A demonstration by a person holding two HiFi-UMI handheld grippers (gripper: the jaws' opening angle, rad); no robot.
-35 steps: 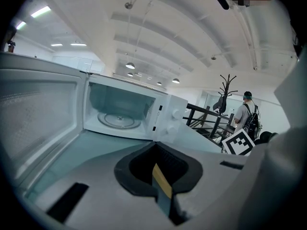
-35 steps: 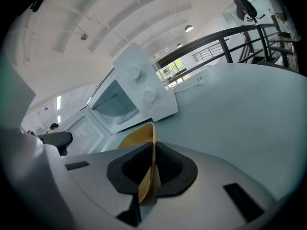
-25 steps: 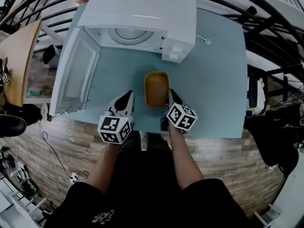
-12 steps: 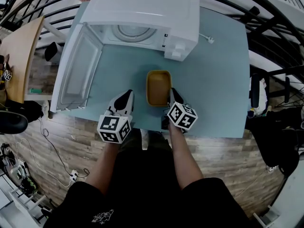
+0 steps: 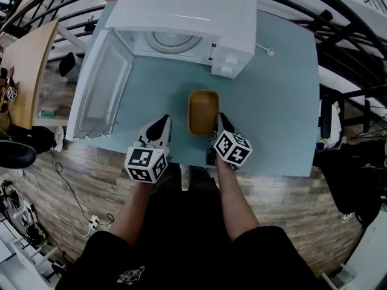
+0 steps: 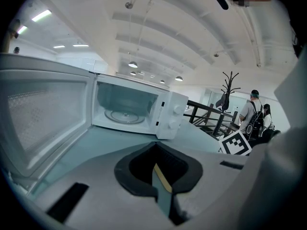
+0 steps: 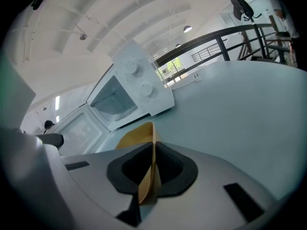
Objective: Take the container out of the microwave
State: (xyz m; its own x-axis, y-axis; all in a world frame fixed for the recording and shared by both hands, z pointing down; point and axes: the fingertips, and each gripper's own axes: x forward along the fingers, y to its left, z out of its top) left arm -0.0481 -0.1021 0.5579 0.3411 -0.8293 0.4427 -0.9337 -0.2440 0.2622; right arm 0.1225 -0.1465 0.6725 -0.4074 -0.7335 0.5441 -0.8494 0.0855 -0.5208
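An orange-brown rectangular container (image 5: 201, 110) stands on the pale blue table (image 5: 272, 101), in front of the white microwave (image 5: 181, 17). The microwave door (image 5: 100, 92) hangs wide open to the left, and only the glass turntable (image 6: 123, 116) shows inside. My right gripper (image 5: 220, 121) is shut on the container's right rim; in the right gripper view the thin orange wall (image 7: 139, 135) runs between the jaws of the right gripper (image 7: 152, 169). My left gripper (image 5: 162, 123) rests left of the container, apart from it, shut with nothing held; the left gripper (image 6: 160, 176) faces the microwave (image 6: 139, 111).
The table's front edge lies just behind both grippers. A white plug (image 5: 266, 51) lies on the table right of the microwave. A wooden desk (image 5: 24, 71) stands to the left, and dark railings ring the back. Two people (image 6: 252, 116) stand far off.
Both grippers and the container have kept their places. Only the head view has drifted a little, so the microwave sits slightly lower in the picture.
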